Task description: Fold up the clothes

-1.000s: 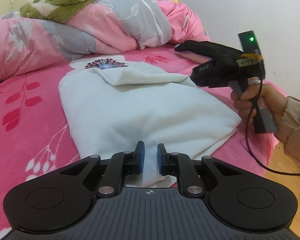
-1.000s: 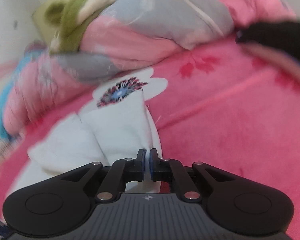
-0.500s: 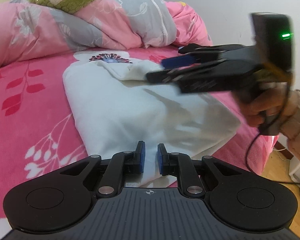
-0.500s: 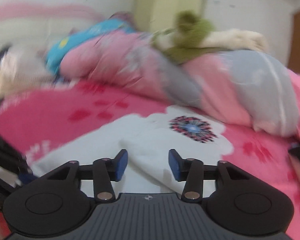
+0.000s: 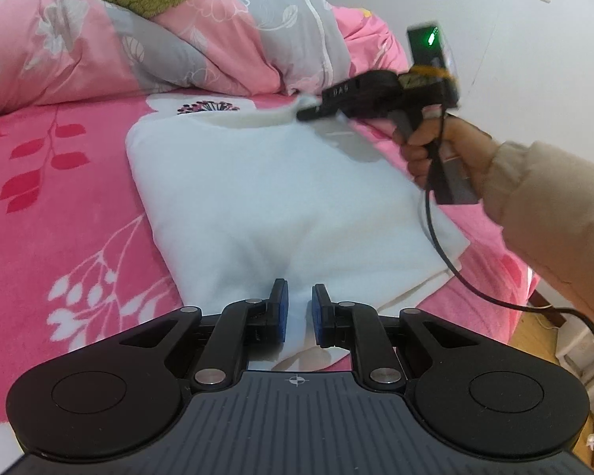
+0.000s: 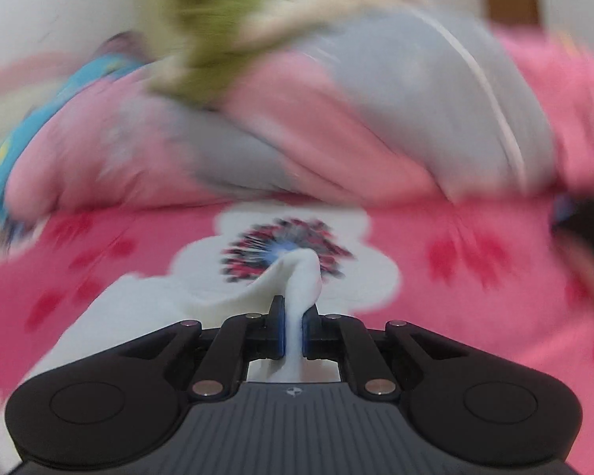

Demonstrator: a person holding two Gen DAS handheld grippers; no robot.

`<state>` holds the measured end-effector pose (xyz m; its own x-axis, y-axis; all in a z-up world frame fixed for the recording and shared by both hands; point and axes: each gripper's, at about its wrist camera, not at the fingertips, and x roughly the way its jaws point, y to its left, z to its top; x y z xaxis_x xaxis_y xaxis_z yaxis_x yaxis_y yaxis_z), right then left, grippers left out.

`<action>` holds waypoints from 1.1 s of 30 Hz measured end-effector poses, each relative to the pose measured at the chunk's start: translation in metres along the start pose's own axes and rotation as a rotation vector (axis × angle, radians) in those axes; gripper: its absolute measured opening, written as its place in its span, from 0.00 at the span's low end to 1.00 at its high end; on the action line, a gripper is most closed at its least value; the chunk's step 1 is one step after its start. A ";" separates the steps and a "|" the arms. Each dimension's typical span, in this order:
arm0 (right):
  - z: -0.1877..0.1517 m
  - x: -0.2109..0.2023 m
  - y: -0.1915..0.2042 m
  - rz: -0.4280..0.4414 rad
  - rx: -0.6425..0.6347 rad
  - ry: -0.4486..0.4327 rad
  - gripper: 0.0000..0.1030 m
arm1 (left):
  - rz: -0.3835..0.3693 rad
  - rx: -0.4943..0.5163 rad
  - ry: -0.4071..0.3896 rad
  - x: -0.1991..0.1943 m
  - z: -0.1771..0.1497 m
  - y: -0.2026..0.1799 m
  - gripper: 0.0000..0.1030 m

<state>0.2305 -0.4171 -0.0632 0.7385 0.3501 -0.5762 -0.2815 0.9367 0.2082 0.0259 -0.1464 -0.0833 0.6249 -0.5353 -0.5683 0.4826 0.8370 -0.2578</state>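
White cloth, the garment (image 5: 281, 198), lies part-folded on the pink blanket (image 5: 59, 206) at frame centre. In the right wrist view the right gripper (image 6: 293, 332) has just snapped closed, after spreading half a second ago, and now pinches a raised corner at the garment's far end. The left gripper (image 5: 297, 312) is narrowly parted over the near hem, apparently holding it. Next fold can begin.

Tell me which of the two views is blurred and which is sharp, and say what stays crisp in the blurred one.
Right wrist view: the quilt and pink bedspread are smeared by motion; only the right tool and the white garment pinched in it stay crisp. Left wrist view: mostly sharp and evenly lit, slight blur on the right tool's tip, fisheye bending at the edges.
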 end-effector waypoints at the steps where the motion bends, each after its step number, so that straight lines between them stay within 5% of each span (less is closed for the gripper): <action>1: -0.002 0.006 -0.014 0.009 0.069 0.019 0.12 | -0.001 0.003 0.001 0.000 0.000 0.000 0.13; 3: -0.010 0.010 -0.035 -0.019 0.169 0.020 0.43 | -0.002 0.009 0.002 -0.001 0.000 -0.001 0.13; 5: -0.014 -0.003 -0.052 -0.065 0.252 -0.039 0.55 | -0.001 0.014 0.003 -0.001 0.000 0.000 0.13; 9: -0.016 -0.046 -0.073 -0.120 0.335 -0.127 0.53 | 0.005 0.025 0.003 -0.002 -0.001 -0.001 0.13; 12: -0.017 -0.081 -0.059 -0.015 0.245 -0.143 0.52 | 0.010 0.031 0.004 -0.005 -0.001 -0.001 0.13; 17: -0.044 -0.111 -0.012 0.185 0.019 -0.040 0.48 | 0.012 0.052 0.011 -0.013 -0.002 -0.002 0.13; 20: -0.073 -0.103 -0.002 0.072 -0.037 0.082 0.48 | 0.009 0.065 0.018 -0.021 -0.004 -0.002 0.13; 25: -0.104 -0.144 -0.040 -0.139 0.295 0.007 0.47 | 0.026 0.123 0.013 -0.042 -0.012 -0.001 0.13; 33: -0.163 -0.208 -0.014 0.012 0.572 -0.073 0.48 | 0.213 0.345 0.019 -0.048 -0.032 -0.019 0.15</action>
<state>-0.0193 -0.5041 -0.0744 0.7834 0.3415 -0.5193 0.0706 0.7812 0.6203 -0.0328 -0.1326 -0.0758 0.7231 -0.3492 -0.5960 0.5235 0.8400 0.1429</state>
